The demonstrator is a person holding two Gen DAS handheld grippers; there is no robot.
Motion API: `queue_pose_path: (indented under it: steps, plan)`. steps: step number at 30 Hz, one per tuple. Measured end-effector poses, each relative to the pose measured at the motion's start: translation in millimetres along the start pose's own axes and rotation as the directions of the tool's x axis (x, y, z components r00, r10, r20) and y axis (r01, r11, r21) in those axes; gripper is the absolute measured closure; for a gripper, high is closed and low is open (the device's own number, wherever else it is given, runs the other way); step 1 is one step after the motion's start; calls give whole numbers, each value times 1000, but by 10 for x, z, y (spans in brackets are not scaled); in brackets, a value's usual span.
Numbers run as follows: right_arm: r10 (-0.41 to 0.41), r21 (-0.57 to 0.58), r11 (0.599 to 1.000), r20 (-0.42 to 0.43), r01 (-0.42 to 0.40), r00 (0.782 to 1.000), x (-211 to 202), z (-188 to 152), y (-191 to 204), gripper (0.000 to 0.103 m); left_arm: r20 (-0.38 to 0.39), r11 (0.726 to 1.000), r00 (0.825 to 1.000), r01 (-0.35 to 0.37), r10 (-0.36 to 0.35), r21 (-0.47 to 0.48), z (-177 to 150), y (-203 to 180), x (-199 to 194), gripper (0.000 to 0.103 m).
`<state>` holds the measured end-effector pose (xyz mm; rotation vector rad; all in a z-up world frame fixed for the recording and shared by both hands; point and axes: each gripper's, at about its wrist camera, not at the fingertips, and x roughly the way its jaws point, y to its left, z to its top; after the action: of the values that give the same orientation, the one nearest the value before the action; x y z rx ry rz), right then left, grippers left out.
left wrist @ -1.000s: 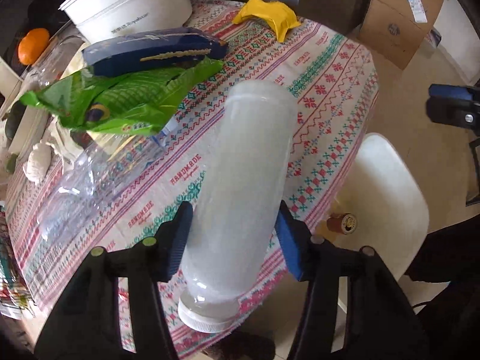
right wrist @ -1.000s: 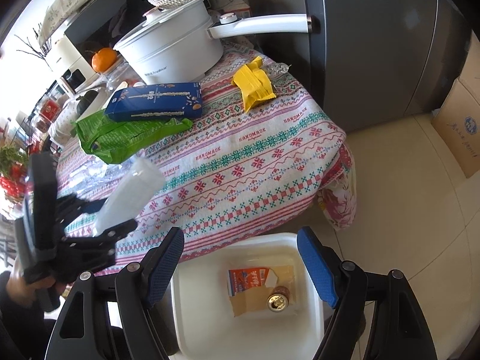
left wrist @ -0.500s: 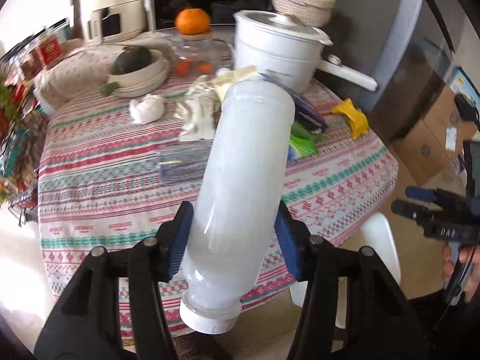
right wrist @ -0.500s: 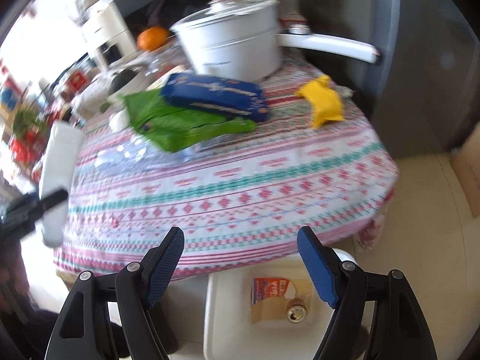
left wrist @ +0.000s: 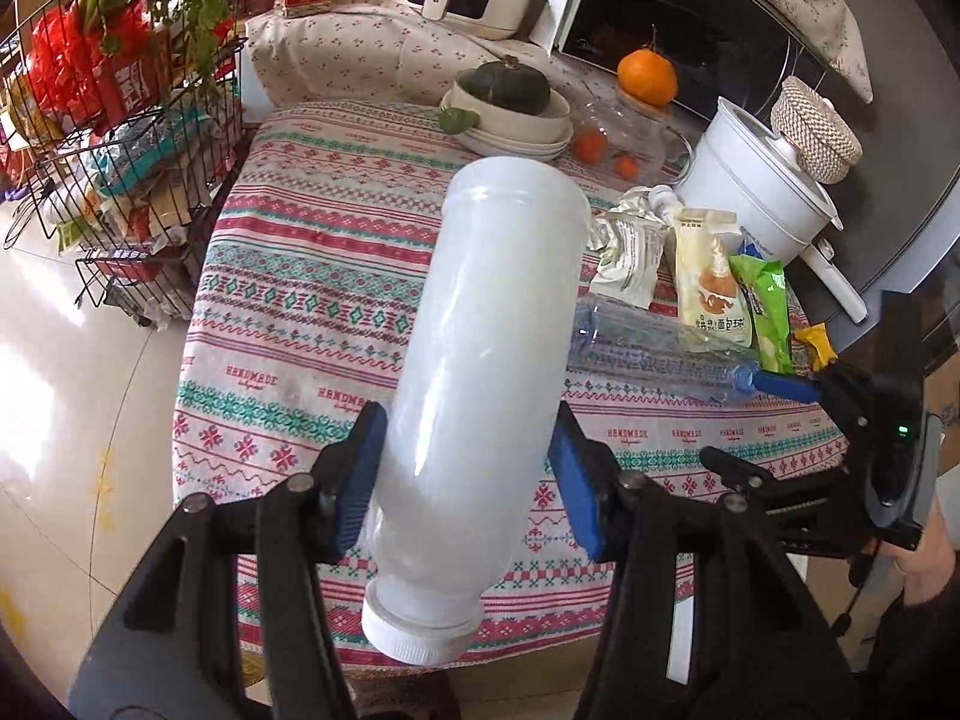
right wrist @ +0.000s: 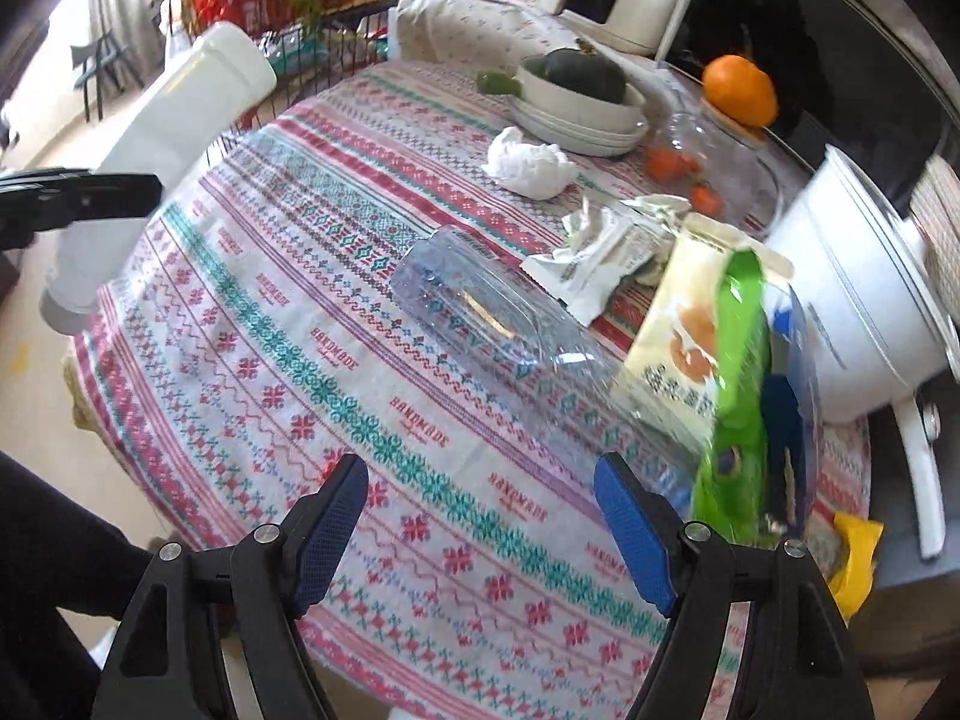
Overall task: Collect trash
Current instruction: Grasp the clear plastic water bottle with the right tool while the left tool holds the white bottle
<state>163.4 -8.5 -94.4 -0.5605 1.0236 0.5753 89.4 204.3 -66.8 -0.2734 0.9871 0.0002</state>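
Carrying a white plastic bottle (left wrist: 480, 384), the left gripper (left wrist: 465, 474) is holding it clear above the near edge of the table (left wrist: 312, 312), cap end tilted down toward the camera. The jaws are clamping the bottle's lower body from both sides, with the blue pads (left wrist: 360, 474) pressing flat against it. In the right wrist view the same bottle is appearing at the far left, off the table edge and above the floor.

The right gripper (right wrist: 480, 534) is hovering over the patterned tablecloth with its jaws spread wide and nothing between them. It is pointing toward a clear plastic bottle (right wrist: 498, 312) lying on its side on the cloth. Just beyond that bottle, a cream snack pouch (right wrist: 684, 342), a green wrapper (right wrist: 738, 396) and a crumpled foil wrapper (right wrist: 600, 252) are lying close together. A crumpled white tissue (right wrist: 528, 162) is sitting farther back, near the stacked bowls (right wrist: 576, 114).

Judged step: one piece of trash is secured and awaiting disposal, while the second hand is lining up for another pickup. No bin is showing in either view, so its location cannot be told.

Next move, as a judgement: the left gripper needs to bring the white bottle over a receptacle before releasing it. The right gripper needs to advance and lower until the clear bottle's body is sitting between the open pads, then close across its width. The thin, crushed wall is likely to flex, and the round body may roll if touched on one side only.
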Motion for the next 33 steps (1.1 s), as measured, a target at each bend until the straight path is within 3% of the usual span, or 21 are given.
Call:
queue_pose_path:
  steps: [3, 7, 15, 20, 25, 30, 33]
  plan:
    - [-79, -108, 992, -60, 72, 995, 354, 215, 99, 24, -7, 1000, 1000, 1, -1, -13, 13, 89, 4, 47]
    - [-130, -156, 981, -107, 113, 986, 660, 358, 71, 24, -14, 1000, 1000, 5, -5, -29, 32, 166, 23, 47]
    - [-234, -233, 951, -104, 206, 967, 1011, 560, 43, 26, -6, 999, 1000, -10, 10, -36, 65, 194, 23, 48]
    - [-258, -250, 940, -88, 230, 962, 1097, 635, 90, 30, -9, 999, 1000, -15, 15, -35, 60, 188, 36, 48]
    - [-211, -131, 971, -66, 201, 975, 891, 669, 97, 33, 0, 999, 1000, -21, 21, -50, 60, 227, 19, 49]
    - [-84, 44, 996, 0, 83, 997, 498, 660, 10, 34, 1, 998, 1000, -16, 16, -63, 48, 242, 14, 49]
    - [-9, 131, 991, 66, 0, 998, 215, 600, -31, 35, 7, 998, 1000, -9, 9, -60, 43, 208, -5, 50]
